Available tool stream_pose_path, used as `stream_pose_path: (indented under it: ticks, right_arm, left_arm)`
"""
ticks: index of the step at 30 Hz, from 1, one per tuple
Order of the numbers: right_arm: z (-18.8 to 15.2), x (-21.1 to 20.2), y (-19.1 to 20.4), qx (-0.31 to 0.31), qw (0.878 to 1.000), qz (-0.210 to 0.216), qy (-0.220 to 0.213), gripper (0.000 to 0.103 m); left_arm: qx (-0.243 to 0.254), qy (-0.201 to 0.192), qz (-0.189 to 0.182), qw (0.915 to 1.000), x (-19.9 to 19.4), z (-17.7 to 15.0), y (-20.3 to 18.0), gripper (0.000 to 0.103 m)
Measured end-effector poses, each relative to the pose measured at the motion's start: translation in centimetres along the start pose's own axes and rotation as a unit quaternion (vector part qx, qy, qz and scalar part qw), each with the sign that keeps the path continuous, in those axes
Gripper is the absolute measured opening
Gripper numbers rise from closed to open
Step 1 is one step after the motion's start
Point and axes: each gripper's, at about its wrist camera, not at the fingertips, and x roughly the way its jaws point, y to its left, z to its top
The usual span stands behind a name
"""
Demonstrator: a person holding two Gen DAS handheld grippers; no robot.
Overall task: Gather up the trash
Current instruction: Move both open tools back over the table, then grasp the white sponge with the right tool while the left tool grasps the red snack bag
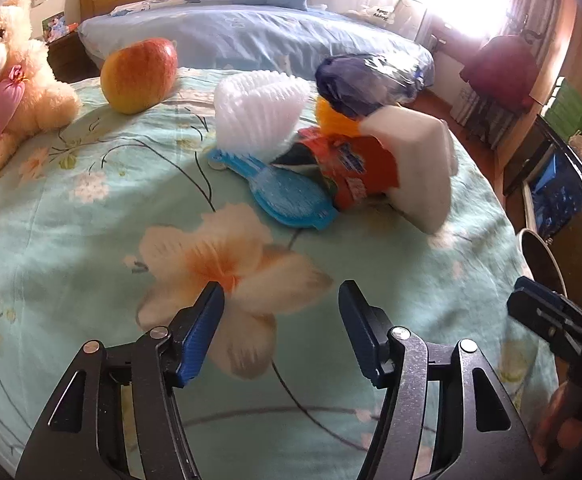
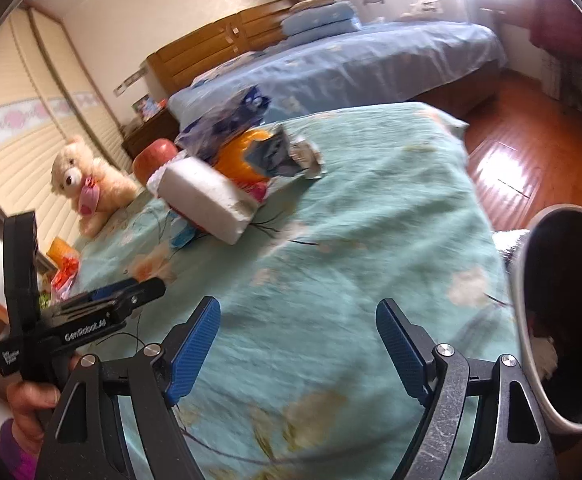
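Left gripper (image 1: pixel 281 300): jaws spread apart, nothing between them, held over the near part of a table covered with a pale green flowered cloth (image 1: pixel 91 240). Right gripper (image 2: pixel 297 320): jaws likewise spread and holding nothing, over the near right part of the same cloth (image 2: pixel 371 240).

Trash is gathered in one pile at the far middle of the table. In the left wrist view the pile consists of a white foam fruit net (image 1: pixel 259 108), a blue plastic piece (image 1: pixel 287 196) lying flat just in front of the net, a crumpled red-orange wrapper (image 1: pixel 351 168), a white foam block (image 1: pixel 415 168) leaning on the right side of the wrapper, and a dark blue plastic bag (image 1: pixel 367 80) on top at the far side. An orange item shows between the bag and the wrapper; its nature cannot be determined.

In the right wrist view, the foam block (image 2: pixel 207 200) lies nearest, with a torn silver-lined packet (image 2: pixel 291 152) to the right of the pile.

An apple (image 1: pixel 139 76) stands far left of the pile, apart from it. A plush bear (image 1: pixel 7 80) sits at the far left edge. A white-rimmed bin (image 2: pixel 563 320) with a dark interior stands at the right edge of the table, beside the right gripper.
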Motion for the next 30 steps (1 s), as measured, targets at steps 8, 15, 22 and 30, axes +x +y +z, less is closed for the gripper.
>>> stream_pose_path:
  ticks: [8, 15, 22, 30]
  right_arm:
    - [0.7, 2.1, 0.9, -0.016, 1.0, 0.004, 0.019, 0.082]
    - [1.3, 2.6, 1.7, -0.024, 1.0, 0.006, 0.018, 0.082]
    - [2.0, 4.0, 3.7, -0.047, 0.998, 0.022, 0.019, 0.082]
    - [4.3, 6.7, 6.1, -0.088, 0.996, 0.029, 0.015, 0.08]
  left_arm:
    - [0.008, 0.0, 0.009, 0.9999, 2.3, 2.7, -0.8, 0.065]
    - [-0.021, -0.01, 0.069, 0.9974, 2.1, 2.9, 2.7, 0.064]
    - [-0.046, -0.012, 0.081, 0.9956, -0.4, 0.6, 6.8, 0.064]
    - [-0.046, -0.009, 0.07, 0.9964, -0.8, 0.1, 7.0, 0.066]
